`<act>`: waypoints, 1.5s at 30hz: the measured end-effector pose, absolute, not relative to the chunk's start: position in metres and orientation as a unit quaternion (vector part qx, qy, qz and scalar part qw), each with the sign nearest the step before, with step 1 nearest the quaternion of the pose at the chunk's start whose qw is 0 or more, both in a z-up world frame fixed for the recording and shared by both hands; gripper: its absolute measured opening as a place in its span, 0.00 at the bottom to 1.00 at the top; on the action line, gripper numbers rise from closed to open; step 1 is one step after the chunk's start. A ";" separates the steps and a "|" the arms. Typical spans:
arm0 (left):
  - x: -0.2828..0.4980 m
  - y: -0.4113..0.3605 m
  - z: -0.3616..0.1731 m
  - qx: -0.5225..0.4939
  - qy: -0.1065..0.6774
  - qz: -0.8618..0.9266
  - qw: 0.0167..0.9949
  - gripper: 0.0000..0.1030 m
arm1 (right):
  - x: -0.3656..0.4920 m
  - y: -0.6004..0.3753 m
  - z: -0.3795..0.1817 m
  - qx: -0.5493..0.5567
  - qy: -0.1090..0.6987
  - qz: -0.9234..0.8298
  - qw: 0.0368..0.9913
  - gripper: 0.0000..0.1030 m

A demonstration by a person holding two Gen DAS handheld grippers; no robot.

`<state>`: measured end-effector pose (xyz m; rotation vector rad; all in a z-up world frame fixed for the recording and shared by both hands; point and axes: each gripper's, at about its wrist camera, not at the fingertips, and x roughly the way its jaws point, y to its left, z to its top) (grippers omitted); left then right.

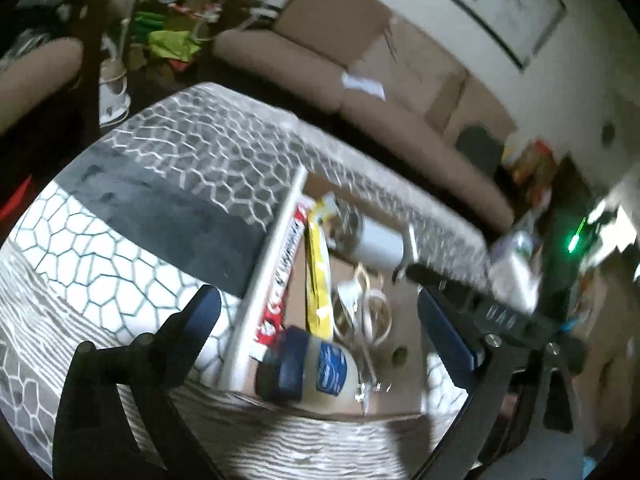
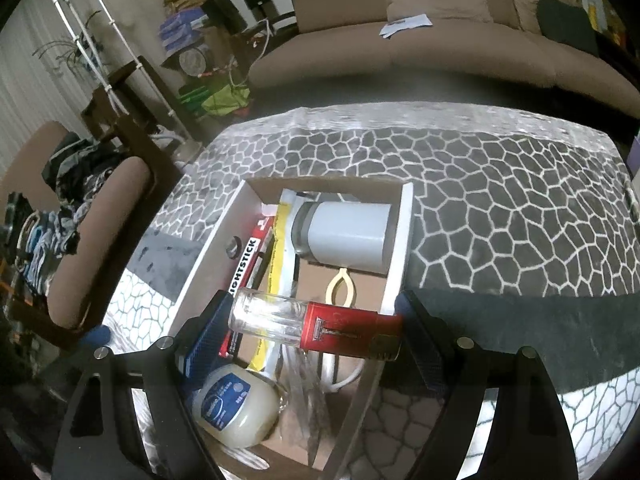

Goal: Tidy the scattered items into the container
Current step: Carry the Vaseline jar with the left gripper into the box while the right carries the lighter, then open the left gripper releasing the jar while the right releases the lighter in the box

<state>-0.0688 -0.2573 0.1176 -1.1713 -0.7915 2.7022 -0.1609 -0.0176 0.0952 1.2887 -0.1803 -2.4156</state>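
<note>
Right now the right gripper point(image 2: 316, 330) clamps a small bottle point(image 2: 316, 326) crosswise between its blue textured pads: clear glass cylinder at one end, red sleeve with a brass-coloured tip at the other. Its long axis runs side to side, glass end toward the left finger, and it hangs just above the near part of the open white-walled cardboard box point(image 2: 400, 236). The box sits on a cloth point(image 2: 500, 200) with a grey-and-white cracked-stone print. Inside lie a smooth white cylinder point(image 2: 344, 236) on its side, a red "LIGHTSTICK" carton point(image 2: 244, 260) along the left wall, a yellow-edged packet point(image 2: 280, 240) and a rounded Vaseline jar point(image 2: 232, 408). The left gripper point(image 1: 320, 320) is spread wide and holds nothing, over the same box; that view is motion-blurred.
</note>
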 end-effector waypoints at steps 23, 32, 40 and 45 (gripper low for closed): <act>-0.069 -0.304 0.098 -0.393 -0.305 0.867 0.000 0.96 | -0.167 -0.156 0.051 0.424 0.315 -0.782 0.331 0.82; -0.078 -0.282 0.093 -0.411 -0.299 0.861 0.024 0.96 | -0.167 -0.169 0.037 0.416 0.435 -0.713 0.360 0.84; -0.078 -0.278 0.089 -0.419 -0.294 0.859 0.026 0.96 | -0.170 -0.152 0.046 0.384 0.423 -0.754 0.325 0.86; -0.077 -0.280 0.094 -0.414 -0.296 0.860 0.028 0.96 | -0.172 -0.093 0.087 0.408 0.255 -0.823 0.303 0.93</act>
